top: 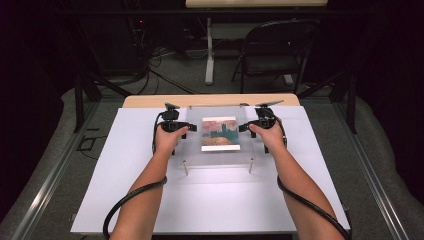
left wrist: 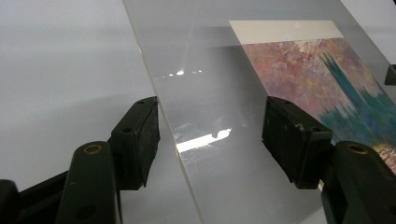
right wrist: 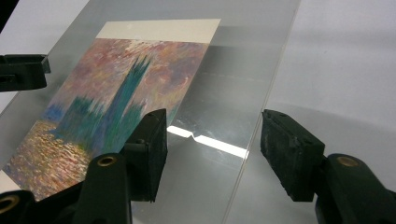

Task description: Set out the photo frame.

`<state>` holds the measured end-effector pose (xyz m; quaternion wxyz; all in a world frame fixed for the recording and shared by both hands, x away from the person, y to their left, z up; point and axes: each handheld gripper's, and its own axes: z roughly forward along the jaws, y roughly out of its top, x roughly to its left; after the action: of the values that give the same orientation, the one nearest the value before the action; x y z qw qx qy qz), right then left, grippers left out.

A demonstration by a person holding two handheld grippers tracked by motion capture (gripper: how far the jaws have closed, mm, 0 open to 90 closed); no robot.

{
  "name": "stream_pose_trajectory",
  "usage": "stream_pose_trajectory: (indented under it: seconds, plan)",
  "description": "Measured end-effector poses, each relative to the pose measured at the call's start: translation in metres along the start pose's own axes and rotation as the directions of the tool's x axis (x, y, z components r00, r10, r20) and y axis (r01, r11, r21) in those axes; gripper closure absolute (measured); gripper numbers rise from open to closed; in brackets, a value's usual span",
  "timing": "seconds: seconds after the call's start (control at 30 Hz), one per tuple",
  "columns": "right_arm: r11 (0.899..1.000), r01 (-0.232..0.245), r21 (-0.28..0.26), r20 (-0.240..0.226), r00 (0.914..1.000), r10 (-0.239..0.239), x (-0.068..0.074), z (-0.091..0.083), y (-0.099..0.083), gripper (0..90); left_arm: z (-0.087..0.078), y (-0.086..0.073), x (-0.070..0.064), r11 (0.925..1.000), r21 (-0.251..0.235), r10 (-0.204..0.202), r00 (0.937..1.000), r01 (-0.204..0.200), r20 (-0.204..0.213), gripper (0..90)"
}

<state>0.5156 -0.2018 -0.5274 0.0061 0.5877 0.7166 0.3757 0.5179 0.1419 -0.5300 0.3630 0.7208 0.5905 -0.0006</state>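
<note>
Left hand-held gripper [top: 186, 127] first: I see it at the left edge of the clear acrylic sheet [top: 192, 145], gripped by my left hand [top: 167, 140]. In the left gripper view its jaws stand spread wide, one on each side of the sheet's edge [left wrist: 173, 140], with a gap between each pad and the pane, so nothing is pinched.

Moving right, the sheet lies over a painted print [top: 219, 133] showing a dark teal tower against a pink and orange sky, with a pale blank strip along one end. Short pegs [top: 185, 167] stand at the sheet's near corners. All of this sits on the white board [top: 210, 200] covering the table [top: 150, 101], toward its far half.

Further right, the right hand-held gripper [top: 246, 127] sits at the sheet's right edge, held by my right hand [top: 270, 135]. In the right gripper view its jaws are likewise parted, straddling the pane's edge [right wrist: 261, 116] without touching it.

Beyond the table I see a dark folding chair [top: 277, 50].
</note>
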Motion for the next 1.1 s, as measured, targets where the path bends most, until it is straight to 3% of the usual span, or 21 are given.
stream_pose_trajectory:
  seconds: [0.2, 0.37, 0.63, 0.77, 1.1]
  plan:
    - [0.999, -0.047, 0.004, -0.027, 0.9985, 0.047, -0.0024, 0.0034, 0.0001, 40.4, 0.0010, 0.0009, 0.0020, 0.9997, 0.006, -0.025, 0.9997, 0.025, 0.009, 35.6]
    - [0.999, -0.046, 0.010, -0.029, 0.9985, 0.046, -0.0024, 0.0048, 0.0008, 39.5, 0.0045, 0.0008, 0.0026, 0.9989, 0.015, -0.045, 0.9983, 0.044, 0.037, 33.5]
    - [0.998, -0.061, 0.010, -0.040, 0.9973, 0.061, -0.0037, 0.0056, 0.0005, 39.5, 0.0082, 0.0026, 0.0005, 0.9978, 0.028, -0.061, 0.9975, 0.060, 0.036, 30.6]
    - [0.999, -0.049, 0.008, -0.040, 0.9980, 0.049, -0.0035, 0.0055, 0.0008, 40.0, 0.0080, 0.0043, -0.0010, 0.9969, 0.033, -0.072, 0.9970, 0.071, 0.028, 31.2]
    - [0.997, -0.077, 0.000, -0.063, 0.9950, 0.077, -0.0087, 0.0030, 0.0003, 45.3, 0.0043, 0.0048, 0.0040, 0.9947, 0.034, -0.099, 0.9942, 0.097, 0.044, 38.3]
